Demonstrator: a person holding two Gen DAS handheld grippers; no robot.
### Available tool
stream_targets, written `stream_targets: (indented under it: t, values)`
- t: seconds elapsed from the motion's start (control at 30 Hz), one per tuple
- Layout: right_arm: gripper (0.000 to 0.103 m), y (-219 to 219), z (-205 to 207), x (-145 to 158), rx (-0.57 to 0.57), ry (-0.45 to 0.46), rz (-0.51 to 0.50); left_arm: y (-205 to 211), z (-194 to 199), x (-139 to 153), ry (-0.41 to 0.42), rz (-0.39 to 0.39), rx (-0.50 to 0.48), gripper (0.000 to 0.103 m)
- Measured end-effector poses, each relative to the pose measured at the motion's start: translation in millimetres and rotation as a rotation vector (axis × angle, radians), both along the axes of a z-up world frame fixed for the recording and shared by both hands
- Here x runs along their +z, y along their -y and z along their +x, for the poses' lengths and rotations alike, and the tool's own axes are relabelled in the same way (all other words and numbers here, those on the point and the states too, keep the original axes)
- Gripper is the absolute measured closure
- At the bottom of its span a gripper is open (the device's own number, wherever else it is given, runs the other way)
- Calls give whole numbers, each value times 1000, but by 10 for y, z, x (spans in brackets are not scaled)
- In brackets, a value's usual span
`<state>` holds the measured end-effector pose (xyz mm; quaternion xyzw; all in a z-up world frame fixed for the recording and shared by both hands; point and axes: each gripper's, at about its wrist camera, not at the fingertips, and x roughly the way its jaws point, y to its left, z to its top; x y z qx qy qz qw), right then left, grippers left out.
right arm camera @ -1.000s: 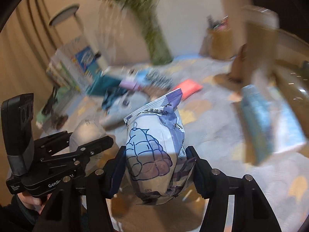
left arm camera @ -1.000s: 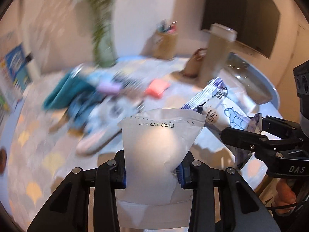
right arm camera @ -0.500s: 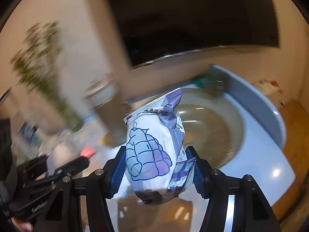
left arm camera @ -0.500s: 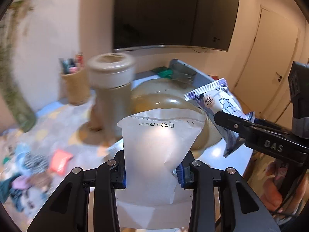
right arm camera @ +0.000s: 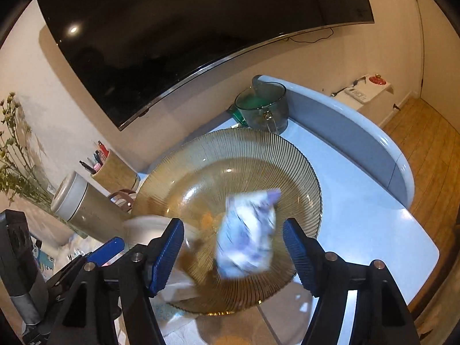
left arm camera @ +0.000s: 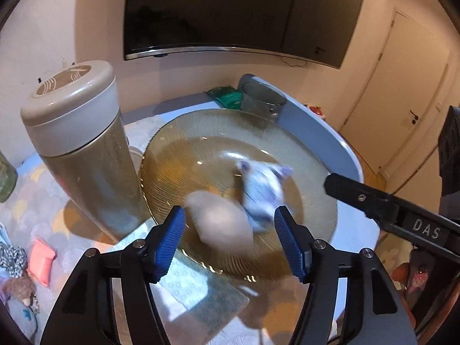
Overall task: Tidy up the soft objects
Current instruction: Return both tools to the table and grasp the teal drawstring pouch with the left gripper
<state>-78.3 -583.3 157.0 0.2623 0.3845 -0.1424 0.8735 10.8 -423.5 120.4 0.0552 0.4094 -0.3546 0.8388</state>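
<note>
Over the ribbed amber glass bowl [left arm camera: 178, 143], my left gripper [left arm camera: 230, 238] is released, its blue pads [left arm camera: 169, 235] spread wide with nothing between them. My right gripper [right arm camera: 233, 254] is likewise released. The white pouch [left arm camera: 221, 218] and the blue-and-purple printed pouch [right arm camera: 247, 235] both appear motion-blurred within the bowl's outline; whether they touch its surface cannot be told. The two pouches lie just beside each other. A tall beige canister [left arm camera: 83, 149] stands upright at the bowl's left rim, and a grey glass mug [right arm camera: 263, 109] sits beyond its far rim.
</note>
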Motion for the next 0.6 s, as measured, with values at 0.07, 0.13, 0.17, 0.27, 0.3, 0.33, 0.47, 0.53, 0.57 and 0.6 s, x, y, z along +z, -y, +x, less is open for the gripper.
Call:
stream_targets:
  t: [0.07,0.13,0.17,0.27,0.3,0.33,0.47,0.53,0.57,0.6]
  values:
    - [33,-42,-68,2,18,2,-5,-106,-101,91,17,-20,-23,40]
    - [33,-142,-138,31,43,7,-18,-251,-244,207,42,-35,-47,40]
    - [33,-211,-183,61,58,10,-24,-339,-313,262,59,-42,-50,40]
    - [33,-398,-320,153,106,39,-34,-763,-556,436,125,-67,-22,40]
    - [33,-495,-379,199,127,54,-41,-891,-619,476,140,-70,-6,40]
    - [33,-586,-429,235,148,67,-46,-1098,-709,527,160,-68,19,40]
    - [33,-1037,-601,370,249,122,-65,-1803,-961,561,196,-75,118,40]
    - [33,-1303,-649,408,307,142,-80,-2221,-1054,559,209,-74,201,40]
    - [33,-1472,-658,423,343,150,-90,-2429,-1078,564,223,-73,245,40]
    - [33,-1590,-661,423,369,153,-96,-2558,-1079,560,232,-68,274,40]
